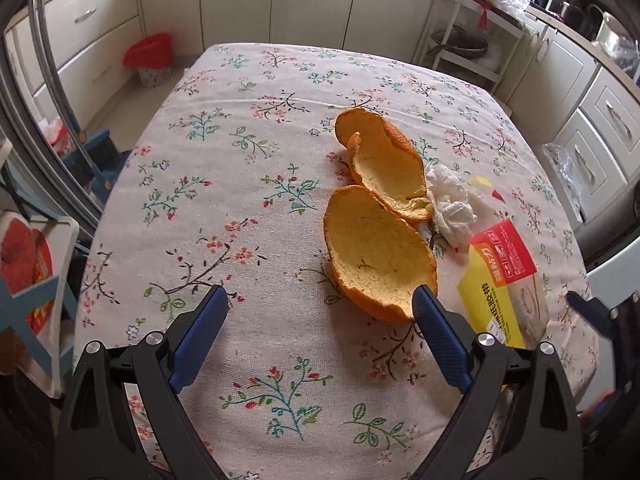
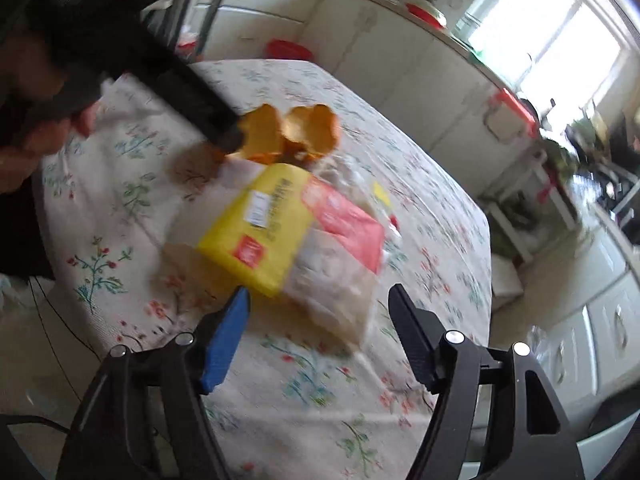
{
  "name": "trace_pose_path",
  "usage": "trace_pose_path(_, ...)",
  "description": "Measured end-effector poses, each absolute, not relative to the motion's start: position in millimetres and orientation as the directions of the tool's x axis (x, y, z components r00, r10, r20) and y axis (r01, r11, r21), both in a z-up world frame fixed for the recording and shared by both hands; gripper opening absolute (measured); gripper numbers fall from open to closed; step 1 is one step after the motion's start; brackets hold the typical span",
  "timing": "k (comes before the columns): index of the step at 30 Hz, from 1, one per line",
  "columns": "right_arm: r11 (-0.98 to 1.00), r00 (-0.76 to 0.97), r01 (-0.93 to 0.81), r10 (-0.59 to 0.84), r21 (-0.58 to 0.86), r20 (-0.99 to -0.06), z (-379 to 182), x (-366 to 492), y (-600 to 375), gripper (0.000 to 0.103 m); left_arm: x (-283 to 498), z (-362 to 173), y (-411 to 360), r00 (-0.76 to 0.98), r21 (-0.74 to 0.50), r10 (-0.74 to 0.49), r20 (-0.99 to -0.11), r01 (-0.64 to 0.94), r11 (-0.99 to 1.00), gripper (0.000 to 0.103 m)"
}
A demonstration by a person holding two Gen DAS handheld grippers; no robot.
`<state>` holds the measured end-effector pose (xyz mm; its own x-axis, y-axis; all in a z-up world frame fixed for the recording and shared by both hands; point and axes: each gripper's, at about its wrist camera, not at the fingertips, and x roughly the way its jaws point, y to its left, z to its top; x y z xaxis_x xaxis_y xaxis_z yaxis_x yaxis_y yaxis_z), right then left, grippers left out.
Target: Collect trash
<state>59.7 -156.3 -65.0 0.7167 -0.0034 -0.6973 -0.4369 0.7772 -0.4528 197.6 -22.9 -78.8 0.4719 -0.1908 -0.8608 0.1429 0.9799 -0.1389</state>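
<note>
Two large orange peel pieces lie on the floral tablecloth: a near peel and a far peel. A crumpled white tissue lies to their right. A yellow and red plastic wrapper lies right of the near peel; it also shows in the right wrist view, with the peels beyond it. My left gripper is open and empty, its right fingertip at the near peel's edge. My right gripper is open and empty, just short of the wrapper.
The table is covered by a floral cloth. A bin with a red liner stands on the floor beyond the far left corner. Cabinets ring the room. A white rack stands at the far right. The left gripper's body reaches over the table.
</note>
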Motion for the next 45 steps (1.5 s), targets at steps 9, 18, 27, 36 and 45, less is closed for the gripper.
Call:
trace_pose_path(9, 0.878, 0.660, -0.406, 0.087, -0.256, -0.747, -63.5, 87.6, -163.2, 0.049, 209.8, -84.0, -31.1, 0.473, -0.233, -0.253, -0.844, 0.102, 0.967, 0.082)
trace_pose_path(18, 0.902, 0.657, -0.384, 0.119, -0.195, -0.744, -53.1, 90.6, -171.6, 0.005, 212.0, -80.2, -40.1, 0.490, -0.239, -0.279, -0.826, 0.143, 0.960, 0.008)
trace_pose_path(27, 0.887, 0.662, -0.388, 0.079, -0.251, -0.746, -57.8, 80.8, -166.4, 0.005, 205.2, -86.1, -20.9, 0.492, -0.249, -0.275, -0.826, 0.120, 0.961, 0.012)
trace_pose_path(36, 0.881, 0.667, -0.370, 0.031, -0.295, -0.744, -64.6, 85.0, -164.0, 0.033, 204.3, -77.7, 18.6, 0.575, -0.186, -0.202, -0.793, 0.086, 0.979, 0.054)
trace_pose_path(45, 0.882, 0.613, -0.448, 0.181, -0.149, -0.769, -47.1, 69.9, -157.5, 0.060, 222.1, -70.2, 44.0, 0.675, -0.131, -0.152, -0.722, 0.082, 0.988, 0.074)
